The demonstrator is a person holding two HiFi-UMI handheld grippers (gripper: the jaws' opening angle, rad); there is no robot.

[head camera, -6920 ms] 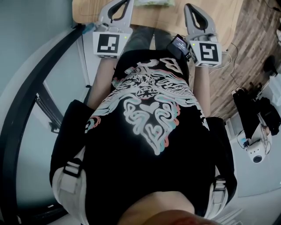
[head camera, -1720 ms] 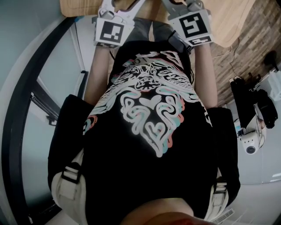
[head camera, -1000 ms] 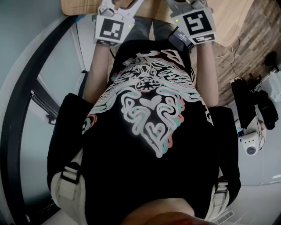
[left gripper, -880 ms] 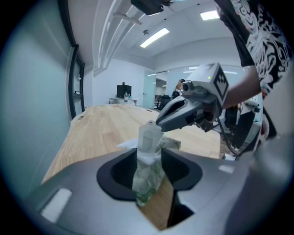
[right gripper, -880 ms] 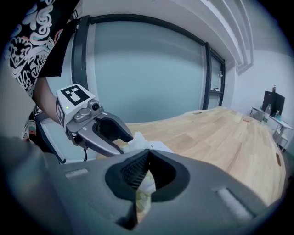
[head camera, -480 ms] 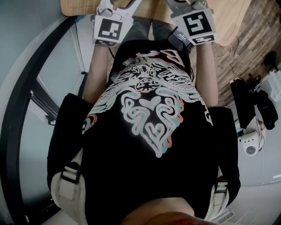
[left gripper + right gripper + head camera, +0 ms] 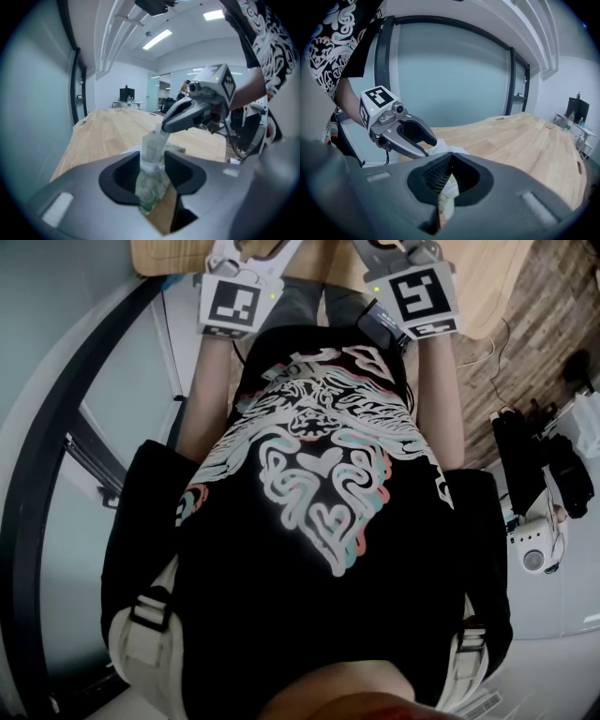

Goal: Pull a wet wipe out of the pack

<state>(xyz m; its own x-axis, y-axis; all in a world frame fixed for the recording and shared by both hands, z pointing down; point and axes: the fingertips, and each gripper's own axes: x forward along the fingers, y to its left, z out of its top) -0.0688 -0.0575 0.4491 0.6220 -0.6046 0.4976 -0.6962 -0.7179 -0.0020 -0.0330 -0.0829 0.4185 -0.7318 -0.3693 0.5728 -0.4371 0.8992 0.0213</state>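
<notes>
Left of the table (image 7: 150,257) stands a glass wall (image 7: 56,427) in a dark frame. Beyond the table's far end a dark monitor (image 7: 126,93) shows, small and dim. The left gripper (image 7: 152,163) hangs above the table's near edge, tilted down toward the boards. Its jaws are clamped on the pack (image 7: 151,190), a soft greenish packet wedged upright between the pads and lifted clear of the tabletop. Its marker cube (image 7: 230,306) sits just short of the table's edge, in front of the person's black printed shirt (image 7: 319,484). From the top of the pack a wipe (image 7: 151,143) rises above the table as a drawn-out strip, pale and half see-through. Its lower end meets the pack's mouth, and its upper end runs up to the tips of the other gripper. The right gripper (image 7: 449,176) reaches in over the same near edge of the table, also tilted down. Its jaws are pressed tight together with a fold of the pale wipe pinched between the pads. Its own marker cube (image 7: 424,298) lies just short of the table's edge, level with the left one and well apart from it. Right of the table, black cables (image 7: 525,442) lie on a wooden floor (image 7: 553,315). Nearer than the table on that side sits a small white device (image 7: 539,554); what it is cannot be told.
</notes>
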